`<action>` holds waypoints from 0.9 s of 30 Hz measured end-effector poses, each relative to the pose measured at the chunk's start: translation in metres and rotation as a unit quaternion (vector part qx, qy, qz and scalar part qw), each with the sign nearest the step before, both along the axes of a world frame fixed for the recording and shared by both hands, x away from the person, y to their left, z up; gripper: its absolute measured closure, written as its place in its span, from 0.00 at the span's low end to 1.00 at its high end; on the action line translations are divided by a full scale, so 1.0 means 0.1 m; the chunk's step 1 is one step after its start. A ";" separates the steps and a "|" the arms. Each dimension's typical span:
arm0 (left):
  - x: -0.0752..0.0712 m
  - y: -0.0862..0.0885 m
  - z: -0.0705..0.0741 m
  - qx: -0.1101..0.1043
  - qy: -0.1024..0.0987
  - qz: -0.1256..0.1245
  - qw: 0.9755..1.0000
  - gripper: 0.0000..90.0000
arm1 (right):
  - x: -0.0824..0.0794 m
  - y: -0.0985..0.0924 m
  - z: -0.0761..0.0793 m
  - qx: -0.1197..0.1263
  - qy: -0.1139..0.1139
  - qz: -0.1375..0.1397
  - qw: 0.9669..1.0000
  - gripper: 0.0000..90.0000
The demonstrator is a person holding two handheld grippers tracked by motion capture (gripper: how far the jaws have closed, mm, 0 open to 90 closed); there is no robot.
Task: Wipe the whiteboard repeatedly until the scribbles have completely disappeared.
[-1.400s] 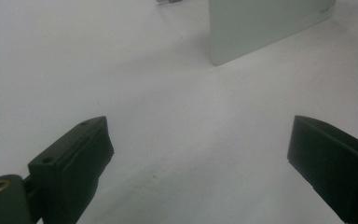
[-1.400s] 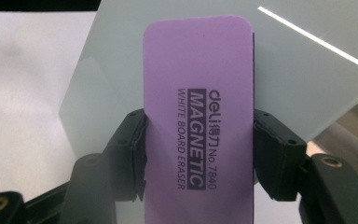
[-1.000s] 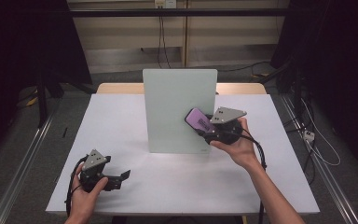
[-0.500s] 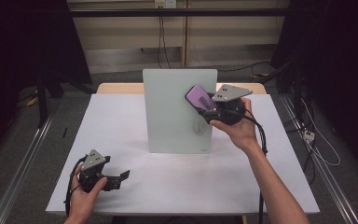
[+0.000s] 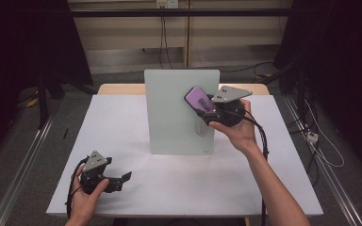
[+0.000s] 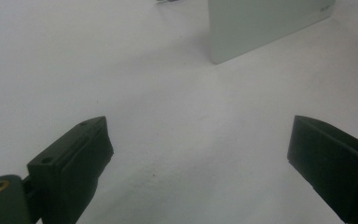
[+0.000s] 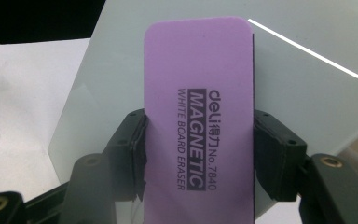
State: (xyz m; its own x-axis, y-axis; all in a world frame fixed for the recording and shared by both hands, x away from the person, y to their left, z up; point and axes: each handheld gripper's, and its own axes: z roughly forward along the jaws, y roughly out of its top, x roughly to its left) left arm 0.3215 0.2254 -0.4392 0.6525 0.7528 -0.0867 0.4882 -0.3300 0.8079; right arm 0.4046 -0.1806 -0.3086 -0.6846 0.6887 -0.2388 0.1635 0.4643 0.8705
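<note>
**Eraser gripped at its long edges, raised before the glass board**

Eraser is sitting clamped in the right gripper, the two black jaws pressing on its long sides around the middle, with the purple printed face turned toward the gripper's camera. In the high view the eraser is hanging in front of the upper right part of the upright pale-green board, which is standing on the white table; whether the felt side is touching the glass or sitting just off it is hard to judge from these angles.

Judging by its look, this is a light, stiff plastic-backed block, printed as magnetic, so it is likely pulling toward the board once close. The smooth purple shell looks a little slippery, so squeezing across the narrow width at mid-length, as now, is probably giving the firmest hold and keeping the pad flat for wiping. A faint drawn mark is showing low on the board, below the eraser.

The left gripper is resting low near the table's front left, well apart from the board, its jaws spread wide with nothing between them.
</note>
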 end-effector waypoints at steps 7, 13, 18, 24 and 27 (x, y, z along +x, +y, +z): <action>0.00 0.00 0.00 -0.001 -0.001 -0.001 1.000 0.07 | -0.03 0.09 -0.14 -0.006 0.014 0.012 1.000 0.47; 0.00 0.00 0.00 0.000 -0.001 0.001 1.000 0.07 | -0.07 0.15 -0.32 -0.010 0.032 0.029 0.999 0.47; 0.00 0.00 0.00 0.003 -0.001 0.000 1.000 0.07 | -0.11 0.20 -0.44 -0.010 0.041 0.036 0.998 0.47; 0.00 0.00 0.00 0.003 0.000 0.001 1.000 0.07 | -0.14 0.26 -0.60 -0.015 0.057 0.047 0.997 0.47; 0.00 0.00 0.00 0.000 -0.001 0.001 1.000 0.07 | -0.17 0.29 -0.68 -0.024 0.065 0.054 0.996 0.47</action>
